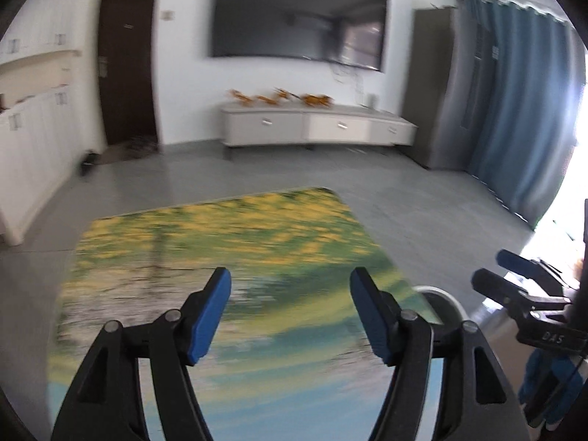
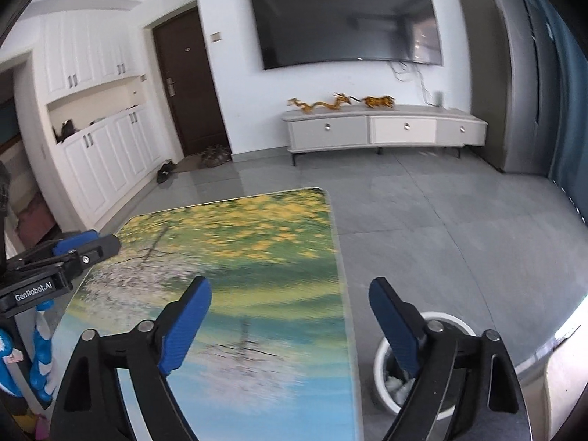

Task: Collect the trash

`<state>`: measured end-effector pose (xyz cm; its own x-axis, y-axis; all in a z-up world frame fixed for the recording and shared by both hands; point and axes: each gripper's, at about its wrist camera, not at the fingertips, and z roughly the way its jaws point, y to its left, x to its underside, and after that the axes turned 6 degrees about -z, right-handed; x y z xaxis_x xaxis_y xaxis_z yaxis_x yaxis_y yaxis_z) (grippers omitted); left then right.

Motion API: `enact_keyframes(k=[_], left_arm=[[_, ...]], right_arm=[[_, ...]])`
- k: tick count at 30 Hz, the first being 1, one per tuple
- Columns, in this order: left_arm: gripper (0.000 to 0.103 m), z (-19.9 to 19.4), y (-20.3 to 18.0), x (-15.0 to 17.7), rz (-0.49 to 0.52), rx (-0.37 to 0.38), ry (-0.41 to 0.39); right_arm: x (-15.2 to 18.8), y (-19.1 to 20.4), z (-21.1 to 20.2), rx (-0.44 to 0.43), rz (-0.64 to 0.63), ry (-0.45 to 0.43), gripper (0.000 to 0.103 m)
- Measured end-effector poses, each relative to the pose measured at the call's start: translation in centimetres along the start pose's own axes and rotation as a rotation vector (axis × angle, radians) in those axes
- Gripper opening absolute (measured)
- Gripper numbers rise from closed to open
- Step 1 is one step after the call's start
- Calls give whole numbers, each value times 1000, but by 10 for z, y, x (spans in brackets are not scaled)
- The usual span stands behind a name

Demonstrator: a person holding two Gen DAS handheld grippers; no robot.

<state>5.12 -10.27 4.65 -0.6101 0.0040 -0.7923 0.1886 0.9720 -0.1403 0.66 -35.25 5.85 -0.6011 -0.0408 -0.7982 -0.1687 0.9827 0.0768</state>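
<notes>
While left blurs, right shows trash bin (image 2: 382,360), wads (image 2: 398,386)

White walls (image 2: 235,73), grey tiled floor (image 2: 422,213). Big dark TV (image 2: 345,22) mounted on far wall; low white cabinet w/ drawers (image 2: 386,130) set beneath — gold figurines (image 2: 340,102) on top. Dark brown door (image 2: 189,84) at left, white built-in cupboards (image 2: 99,110) beside it. Blue curtains (image 1: 522,110) at right, strong daylight seen past them. Table w/ printed landscape top (image 2: 235,275) in foreground.
</notes>
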Motion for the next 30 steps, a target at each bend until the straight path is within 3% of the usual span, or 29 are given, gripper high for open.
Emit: enact_keyframes(k=[6,10,30], left_arm=[[68,-35,54,5,-60,-164,-97],[68,-49,70,8,-79,-210,-138],[68,-46,55,20,-7,-265,-165]], right_arm=[[-8,55,15,-4,-95,-7,99],[-6,72,18,2,-114,-15,102],[1,62,18,63,-55,-14,103]])
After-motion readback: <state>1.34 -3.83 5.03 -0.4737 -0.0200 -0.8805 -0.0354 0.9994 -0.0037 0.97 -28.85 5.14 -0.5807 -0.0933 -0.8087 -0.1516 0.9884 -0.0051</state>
